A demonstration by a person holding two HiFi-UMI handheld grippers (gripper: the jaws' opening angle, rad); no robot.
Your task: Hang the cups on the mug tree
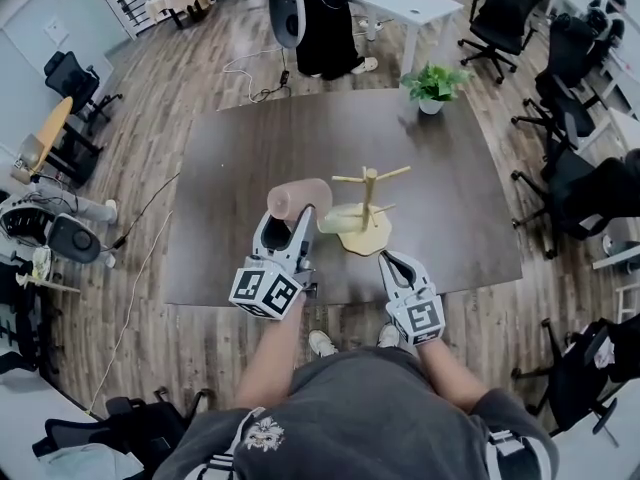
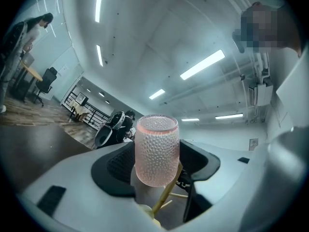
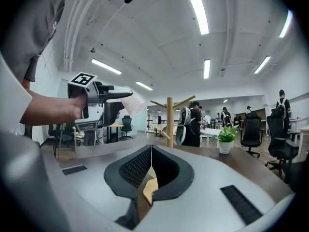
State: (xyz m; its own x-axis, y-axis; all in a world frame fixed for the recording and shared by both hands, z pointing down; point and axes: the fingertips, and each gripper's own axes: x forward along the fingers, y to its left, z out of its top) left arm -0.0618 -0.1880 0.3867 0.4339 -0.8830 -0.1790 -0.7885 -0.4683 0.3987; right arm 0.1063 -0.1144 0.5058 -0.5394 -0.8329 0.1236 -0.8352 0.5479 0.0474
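— State of the left gripper (image 1: 288, 218): spread or closed?
— Closed on a pink, dimpled, translucent cup (image 2: 156, 149), pads pressed against both its sides. Lifted clear of the dark brown wooden table (image 1: 230, 158), lying sideways in the head view.
— Where, relative to the pale wooden mug tree (image 1: 368, 200)?
— Just to its left in the head view, near the upper pegs, touching none. Not yet hung.
— And the right gripper (image 3: 150, 161)?
— Pressed together, pad against pad, holding nothing. Low at the near table edge, pointed toward the tree.
— Anything else close by?
— A pale yellowish shape (image 1: 335, 218) down on the table, just left of the tree; too blurred to name. A small potted green plant (image 1: 433, 86) at the far edge, well apart.
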